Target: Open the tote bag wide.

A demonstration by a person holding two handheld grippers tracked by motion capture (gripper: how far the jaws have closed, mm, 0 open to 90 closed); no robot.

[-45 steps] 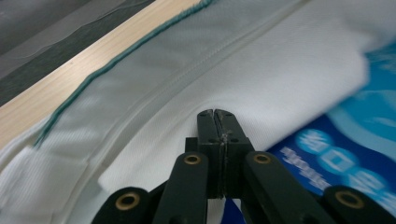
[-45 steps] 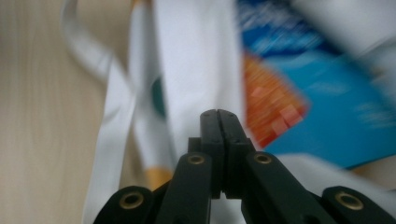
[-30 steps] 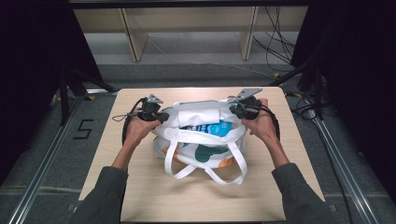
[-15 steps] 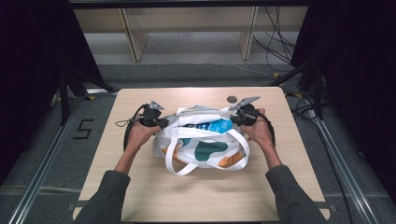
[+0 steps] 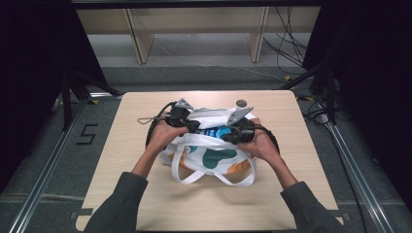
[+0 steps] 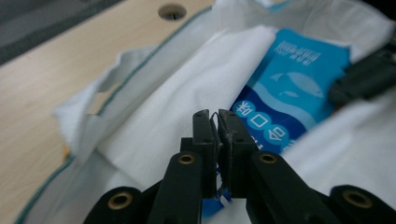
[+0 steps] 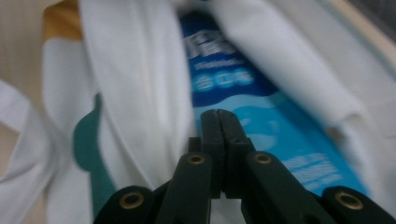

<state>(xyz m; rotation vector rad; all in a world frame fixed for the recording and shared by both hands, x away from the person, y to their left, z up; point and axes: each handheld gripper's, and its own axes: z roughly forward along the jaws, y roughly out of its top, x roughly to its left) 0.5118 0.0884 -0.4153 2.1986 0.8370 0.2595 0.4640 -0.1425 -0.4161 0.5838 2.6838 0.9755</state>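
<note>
Wooden counter [image 5: 145, 194] carries your cloth bag [image 5: 214, 158]; blue packet [image 5: 218, 132] already sits inside; left gripper [image 6: 215, 122] pinches its edge; right gripper [image 7: 219, 122] is clenched, on what you can't tell; closing remains.

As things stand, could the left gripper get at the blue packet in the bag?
Probably yes: the left gripper sits at the white bag's open mouth, with the blue packet exposed just ahead; its jaws are nearly shut, though.

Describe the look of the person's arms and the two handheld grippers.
Both forearms wear dark grey long sleeves. The left gripper and right gripper are black, each topped by a grey three-cornered plate, with black cables trailing. Their flat black jaws hinge on brass-coloured rivets.
</note>
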